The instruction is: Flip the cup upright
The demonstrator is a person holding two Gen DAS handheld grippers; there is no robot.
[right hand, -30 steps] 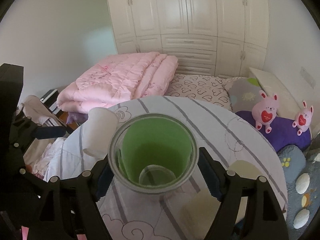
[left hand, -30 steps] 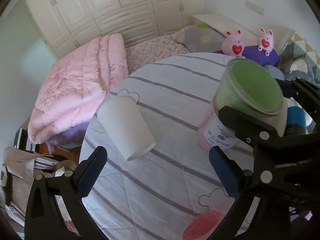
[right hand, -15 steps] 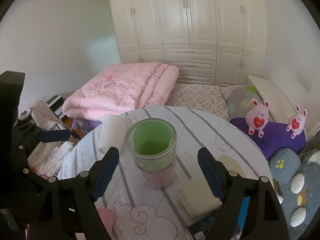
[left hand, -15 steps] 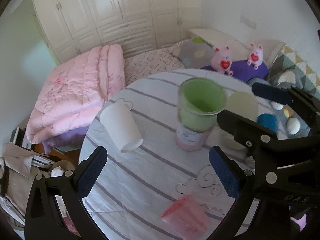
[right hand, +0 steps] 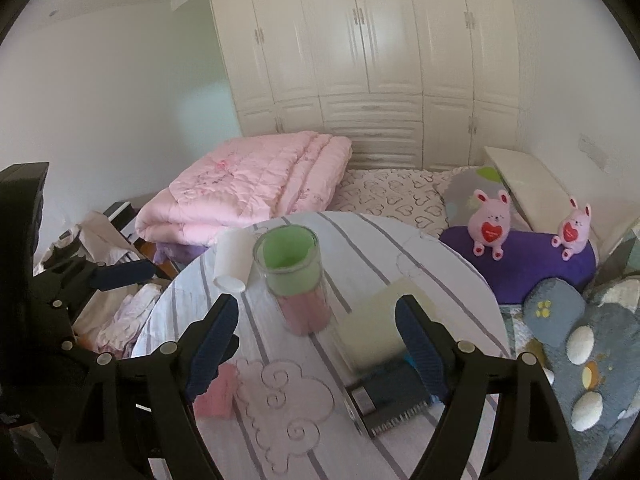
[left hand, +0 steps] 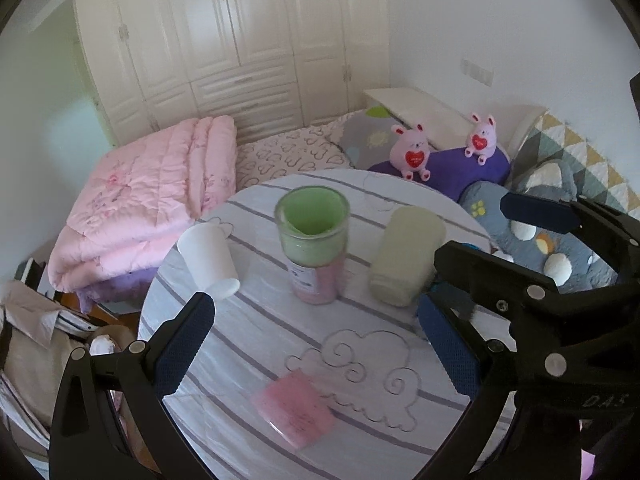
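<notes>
Left wrist view: the green-and-pink cup (left hand: 314,244) stands upright, mouth up, mid-worktop (left hand: 360,360), between a white paper cup (left hand: 208,256) and a pale roll (left hand: 406,256). Both the left claw (left hand: 316,344) and right claw (right hand: 318,344) gape wide, holding nothing.

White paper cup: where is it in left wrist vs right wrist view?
Left wrist: white paper cup left of centre, near the table's left edge, left of the green-lined glass cup.
Right wrist: white paper cup left of centre, partly behind the same glass cup.
Shared landmark: the glass cup, upright mid-table.
</notes>
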